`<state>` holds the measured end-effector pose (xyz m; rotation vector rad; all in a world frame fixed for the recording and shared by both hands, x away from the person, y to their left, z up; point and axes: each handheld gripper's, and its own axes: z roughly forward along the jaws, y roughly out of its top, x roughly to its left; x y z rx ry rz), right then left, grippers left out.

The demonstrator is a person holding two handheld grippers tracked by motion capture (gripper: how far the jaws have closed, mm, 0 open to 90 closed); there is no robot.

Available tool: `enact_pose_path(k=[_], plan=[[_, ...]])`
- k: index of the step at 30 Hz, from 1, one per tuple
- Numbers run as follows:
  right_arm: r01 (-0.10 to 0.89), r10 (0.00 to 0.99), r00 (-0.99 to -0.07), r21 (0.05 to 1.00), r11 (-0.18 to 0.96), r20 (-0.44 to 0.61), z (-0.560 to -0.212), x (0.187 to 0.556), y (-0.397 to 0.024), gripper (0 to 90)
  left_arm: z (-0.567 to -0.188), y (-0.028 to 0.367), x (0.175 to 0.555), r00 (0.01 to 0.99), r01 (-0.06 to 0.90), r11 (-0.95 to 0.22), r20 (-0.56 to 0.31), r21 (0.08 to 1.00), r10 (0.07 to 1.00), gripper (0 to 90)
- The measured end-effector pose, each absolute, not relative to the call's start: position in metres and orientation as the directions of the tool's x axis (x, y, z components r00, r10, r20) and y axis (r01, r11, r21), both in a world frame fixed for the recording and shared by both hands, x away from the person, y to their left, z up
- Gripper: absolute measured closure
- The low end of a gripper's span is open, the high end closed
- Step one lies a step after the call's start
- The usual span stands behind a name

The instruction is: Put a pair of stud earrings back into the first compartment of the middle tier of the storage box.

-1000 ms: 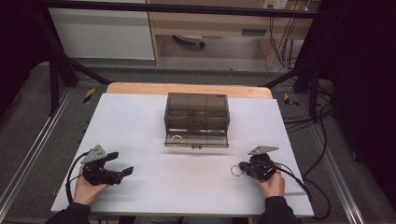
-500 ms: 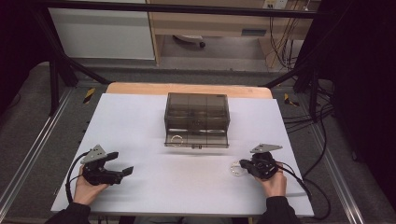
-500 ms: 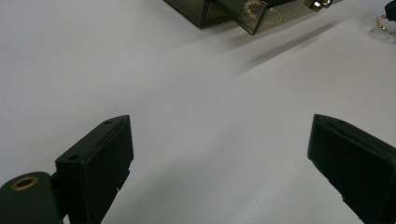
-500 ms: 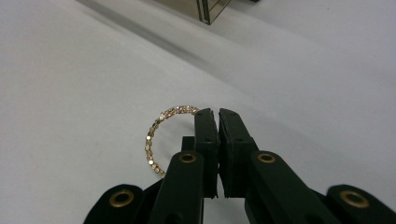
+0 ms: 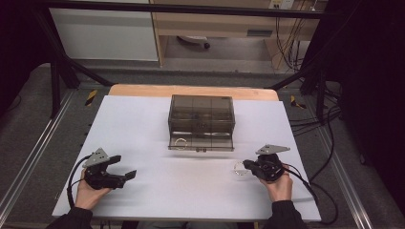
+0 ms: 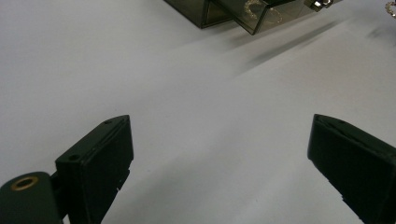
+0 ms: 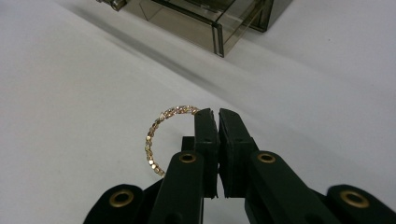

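Observation:
A smoky see-through jewellery box (image 5: 201,117) stands at the middle of the white table (image 5: 138,119), its bottom drawer (image 5: 200,141) pulled out toward me. A gold beaded bracelet (image 5: 180,141) lies in the drawer's left part. A second beaded bracelet (image 7: 156,135) hangs from my right gripper (image 7: 218,114), whose jaws are shut on its rim. In the high view this gripper (image 5: 246,165) is right of the drawer, the bracelet (image 5: 239,168) at its tip, low over the table. My left gripper (image 5: 125,167) rests at the front left, open and empty (image 6: 219,158).
The box's corner (image 6: 219,11) and open drawer lie far ahead of the left jaws. Wood edge (image 5: 191,90) bounds the table's back. Black frame posts and cables (image 5: 329,119) run along the right side. A cable (image 5: 305,183) trails from the right gripper.
The right gripper with the bracelet has shifted slightly; the left hand and the box have not moved.

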<state>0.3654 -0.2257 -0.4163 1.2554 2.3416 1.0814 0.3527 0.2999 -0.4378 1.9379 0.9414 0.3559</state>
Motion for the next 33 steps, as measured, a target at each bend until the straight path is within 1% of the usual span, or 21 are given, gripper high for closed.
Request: enact_pose_path(k=[18, 33], plan=[[0.558, 0.786, -0.611, 0.755, 0.344, 0.094, -0.391, 0.364, -0.212, 87.2, -0.438, 0.300, 0.353, 0.664, 0.471, -0.283, -0.124, 0.835, 0.737, 7.0], [0.531, 0.761, -0.643, 0.768, 0.357, 0.091, -0.375, 0.371, -0.188, 87.1, -0.438, 0.300, 0.353, 0.665, 0.471, -0.284, -0.124, 0.835, 0.737, 7.1]])
